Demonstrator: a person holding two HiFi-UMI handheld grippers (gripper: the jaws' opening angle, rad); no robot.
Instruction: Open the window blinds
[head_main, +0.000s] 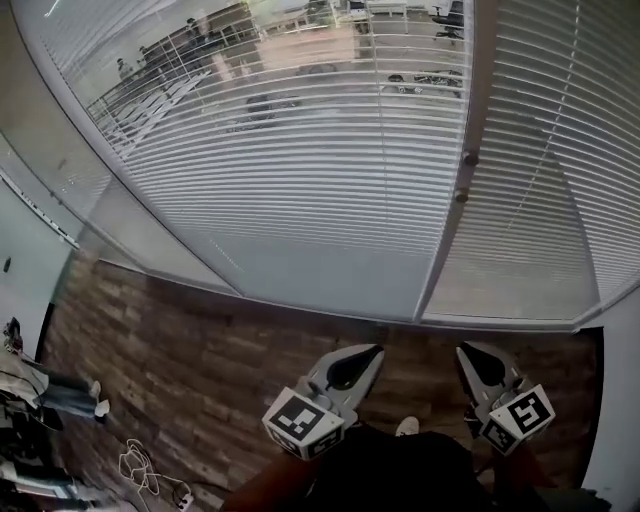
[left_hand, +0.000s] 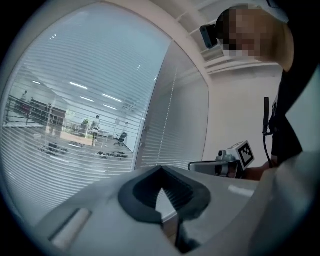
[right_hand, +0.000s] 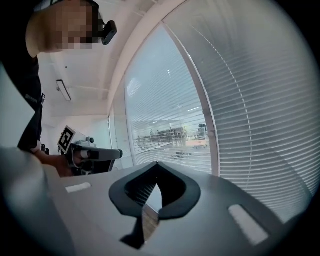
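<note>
At the bottom of the head view, my left gripper (head_main: 374, 351) sits just left of centre and my right gripper (head_main: 464, 350) sits to its right. Both are above the wooden floor (head_main: 200, 350), with their noses pointing up the frame toward the window and well short of it. In its own view, each tool's jaws are pressed together at the tips, with nothing caught between them. I am holding nothing in either hand.

A tangle of cables (head_main: 140, 465) lies on the floor in the lower left corner. Past the floor, the blinds (head_main: 300, 200) fill the upper half of the frame. They hang fully lowered across two panes split by a window post (head_main: 462, 170). Left of the post, an office interior shows between the slats toward the upper left. Right of it, the slats look denser, with a thin cord (head_main: 540, 180) hanging in front.
</note>
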